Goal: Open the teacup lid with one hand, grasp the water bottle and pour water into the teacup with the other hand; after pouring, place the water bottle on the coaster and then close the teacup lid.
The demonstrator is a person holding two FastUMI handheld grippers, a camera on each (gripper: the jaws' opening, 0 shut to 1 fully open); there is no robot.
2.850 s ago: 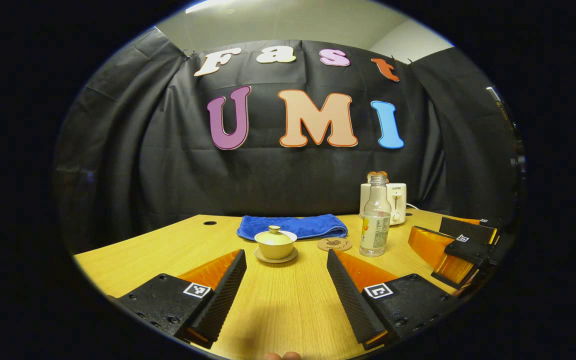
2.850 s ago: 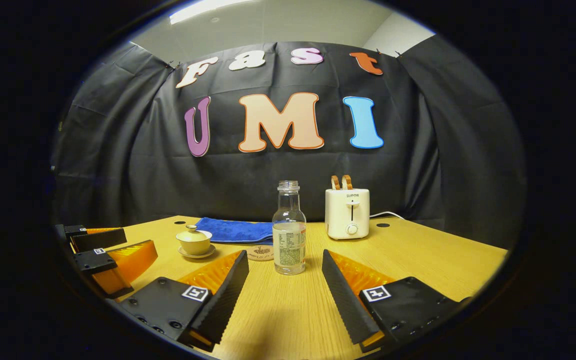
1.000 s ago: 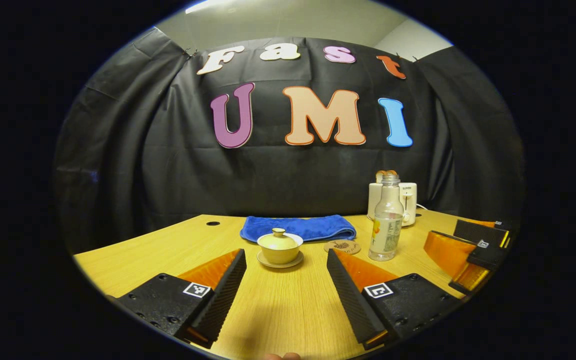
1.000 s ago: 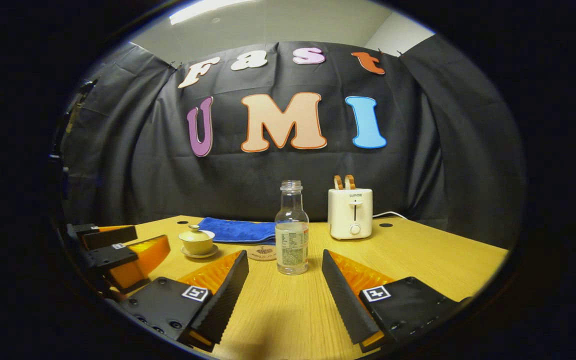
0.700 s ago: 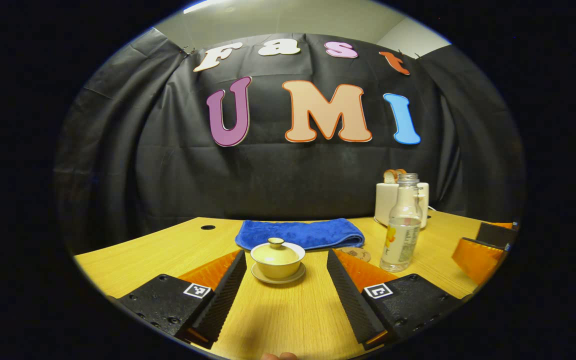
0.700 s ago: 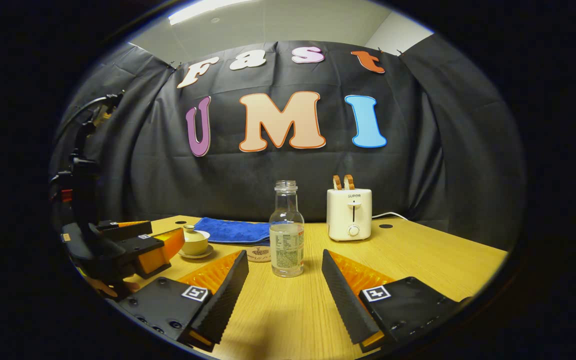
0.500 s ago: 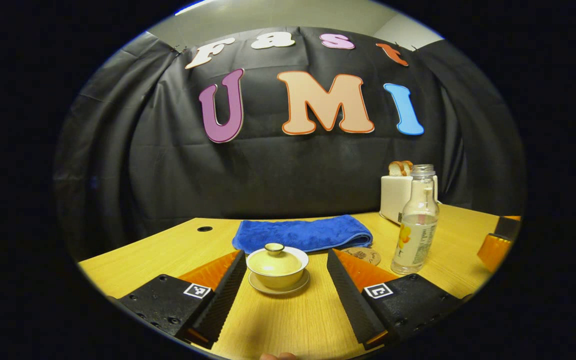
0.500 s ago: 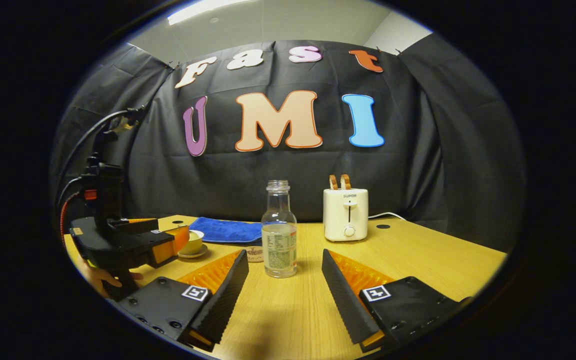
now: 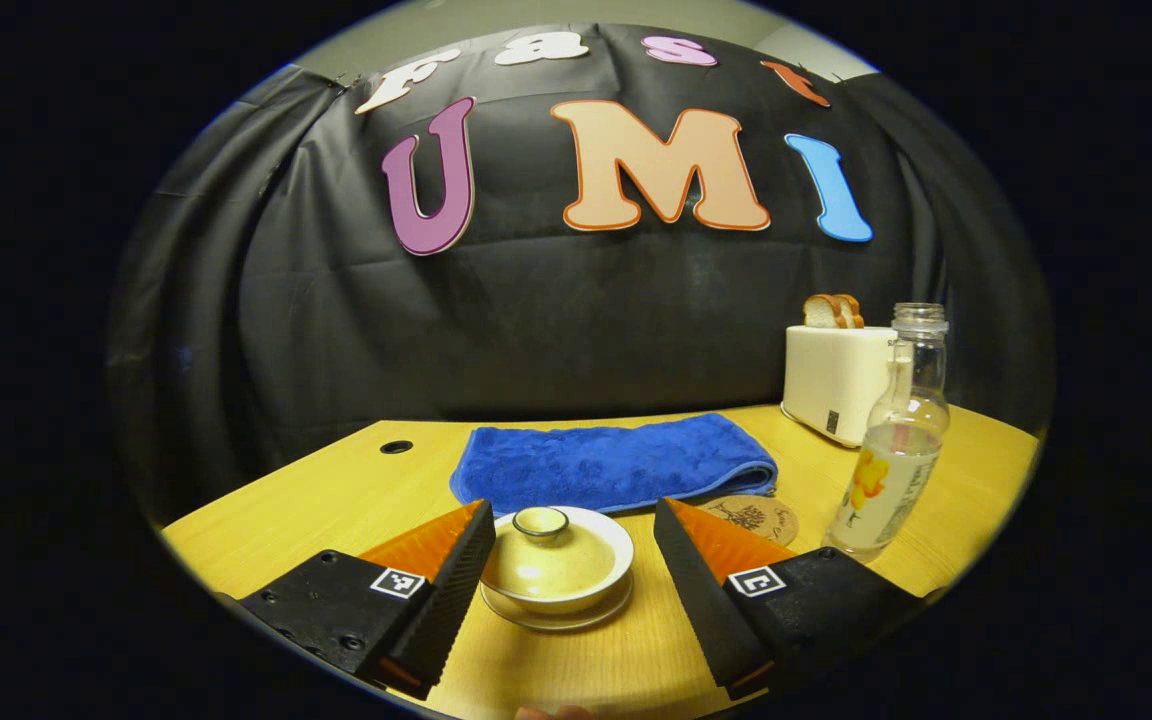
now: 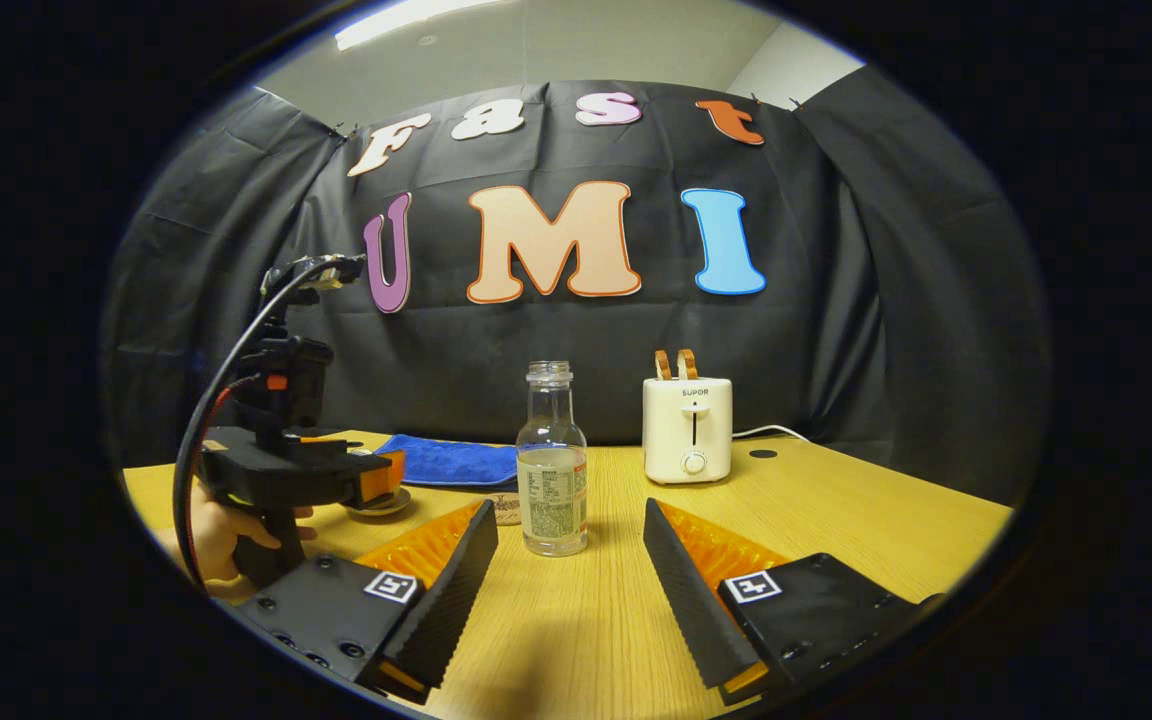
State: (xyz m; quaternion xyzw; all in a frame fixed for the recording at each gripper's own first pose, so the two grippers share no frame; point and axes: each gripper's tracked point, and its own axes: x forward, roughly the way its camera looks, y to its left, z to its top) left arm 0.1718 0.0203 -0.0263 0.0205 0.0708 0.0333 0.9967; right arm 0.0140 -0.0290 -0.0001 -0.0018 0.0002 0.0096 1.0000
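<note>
Two wide-spread fingers of the left gripper (image 9: 568, 590) flank the lidded teacup (image 9: 556, 560) on the table (image 9: 336, 490), placed to take its lid. The right gripper (image 10: 566, 590) gapes empty before the upright water bottle (image 10: 552, 460), ready for grasping.

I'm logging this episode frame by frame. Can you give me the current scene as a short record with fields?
teacup: on saucer, lid on
left gripper: open, fingers either side of teacup, not touching
bottle: upright, uncapped, part full, on table
right gripper: open, short of bottle
coaster: bare, between towel and bottle
toaster: behind bottle, holding bread
</note>
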